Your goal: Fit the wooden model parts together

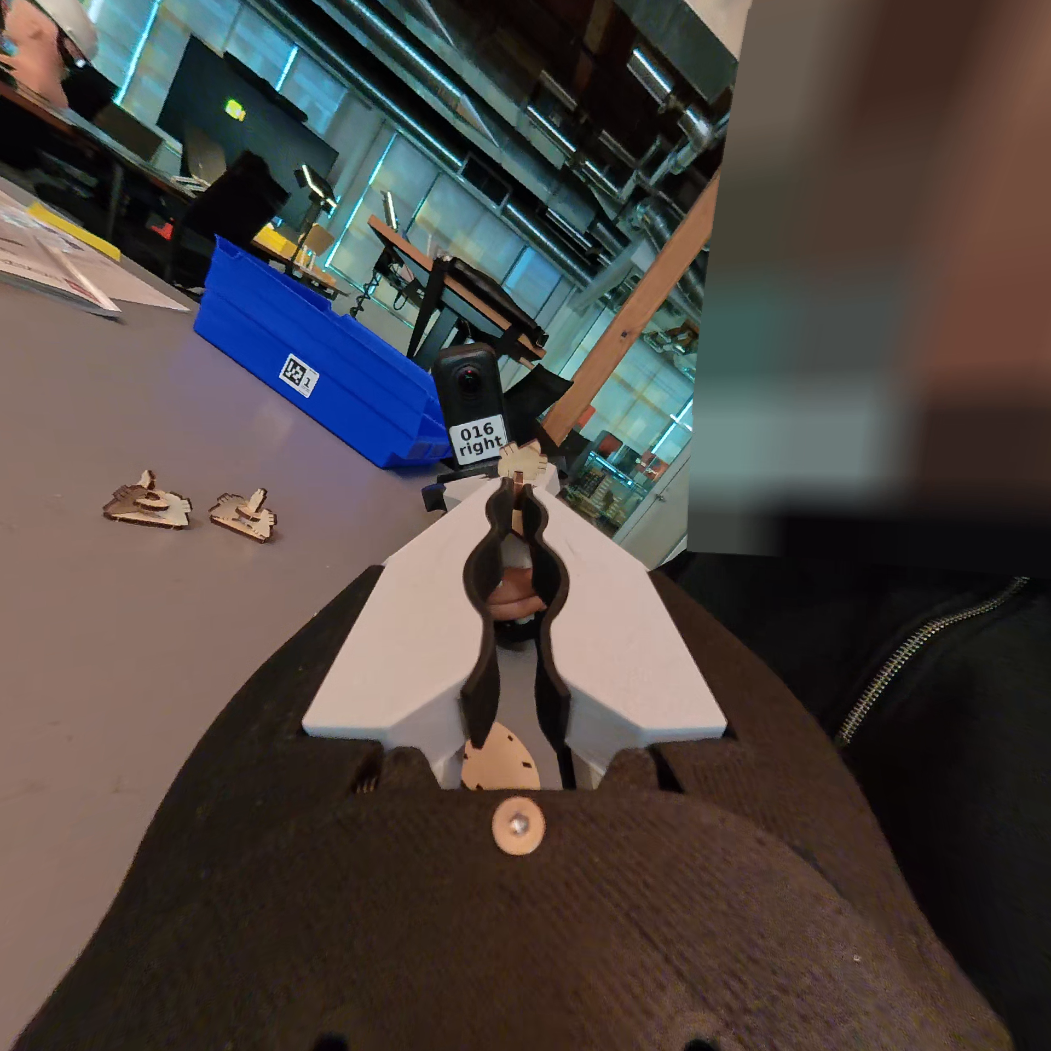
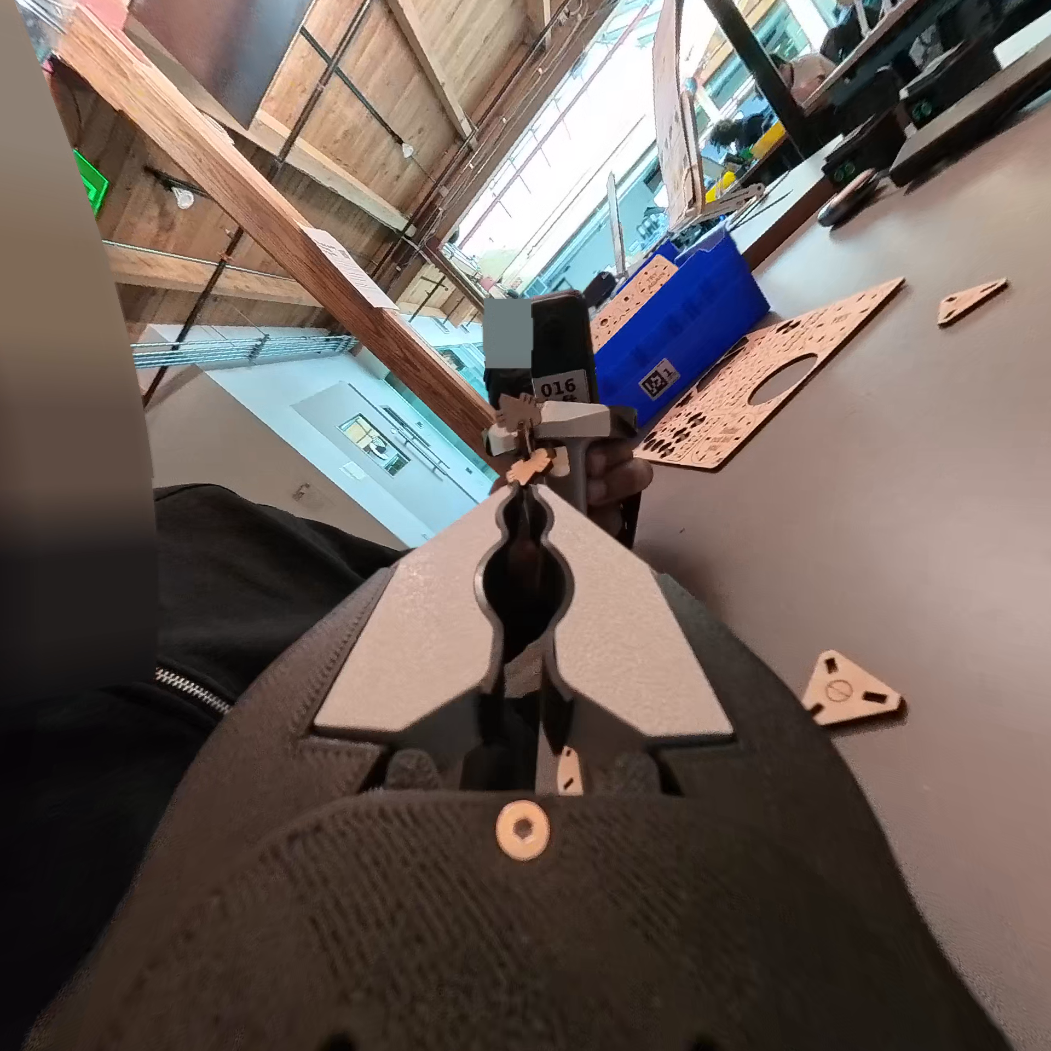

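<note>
A: Tongs are facing each other above the grey table (image 1: 114,625). The left tongs (image 1: 516,483) are pinching a thin wooden piece (image 1: 522,462) that is sticking out past their tips.

B: The right tongs (image 2: 526,492) are pinching a small wooden piece (image 2: 529,467) too, just short of the left one's piece.

A: Two small wooden assemblies (image 1: 187,509) are lying to the left of the left tongs, with a blue bin (image 1: 318,352) sitting beyond them.

B: A triangular wooden plate (image 2: 850,691) is lying right of the right tongs; a cut-out wooden sheet (image 2: 756,375) is lying farther ahead.
</note>
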Available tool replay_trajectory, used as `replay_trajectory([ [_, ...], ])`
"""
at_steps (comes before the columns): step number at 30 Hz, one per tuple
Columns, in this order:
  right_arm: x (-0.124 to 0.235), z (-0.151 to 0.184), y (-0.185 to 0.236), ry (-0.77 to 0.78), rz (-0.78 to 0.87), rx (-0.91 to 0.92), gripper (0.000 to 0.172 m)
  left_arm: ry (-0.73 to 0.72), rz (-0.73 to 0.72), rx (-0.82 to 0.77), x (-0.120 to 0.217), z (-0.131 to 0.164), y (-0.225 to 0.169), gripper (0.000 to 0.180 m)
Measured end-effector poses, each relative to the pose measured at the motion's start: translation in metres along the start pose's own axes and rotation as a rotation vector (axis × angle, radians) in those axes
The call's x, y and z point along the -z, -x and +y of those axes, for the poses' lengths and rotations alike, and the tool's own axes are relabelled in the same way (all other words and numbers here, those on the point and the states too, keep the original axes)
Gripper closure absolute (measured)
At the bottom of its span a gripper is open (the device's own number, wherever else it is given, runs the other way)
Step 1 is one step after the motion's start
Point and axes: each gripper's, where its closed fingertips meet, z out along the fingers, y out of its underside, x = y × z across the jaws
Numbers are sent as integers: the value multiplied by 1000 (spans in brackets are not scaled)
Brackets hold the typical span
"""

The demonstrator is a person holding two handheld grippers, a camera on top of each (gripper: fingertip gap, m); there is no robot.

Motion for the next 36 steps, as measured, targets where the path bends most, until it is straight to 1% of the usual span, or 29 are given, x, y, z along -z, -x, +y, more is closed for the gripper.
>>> replay_trajectory([
  [4, 3, 3, -4, 25, -8, -47, 172, 37, -26, -21, -2, 5, 3, 180],
  [8, 6, 9, -8, 65, -14, -104, 172, 80, -72, -77, -3, 10, 6, 180],
  [13, 6, 11, -9, 64, -45, -159, 172, 90, -82, -81, -3, 11, 7, 180],
  [16, 8, 11, -14, 71, -19, -143, 172, 84, -103, -90, -2, 11, 10, 180],
  [19, 11, 22, -25, 162, 93, -50, 172, 36, -143, -76, 4, 3, 17, 180],
  [23, 20, 59, -51, 465, 368, 170, 171, 7, -175, -49, 9, -1, 25, 180],
  [25, 26, 73, -62, 580, 474, 242, 171, 12, -181, -54, 9, -1, 26, 180],
  [26, 26, 78, -65, 612, 498, 256, 171, 16, -186, -60, 8, 0, 26, 180],
  [29, 24, 88, -66, 661, 498, 255, 170, 21, -191, -70, 8, 1, 26, 180],
  [31, 23, 91, -64, 676, 475, 274, 160, 16, -192, -68, 9, 0, 26, 180],
  [32, 22, 90, -62, 676, 457, 295, 150, 11, -190, -65, 10, 0, 26, 180],
  [33, 22, 89, -61, 678, 450, 325, 145, 6, -188, -59, 10, -1, 26, 180],
  [36, 27, 81, -64, 696, 459, 487, 139, -1, -178, -44, 11, -1, 26, 180],
])
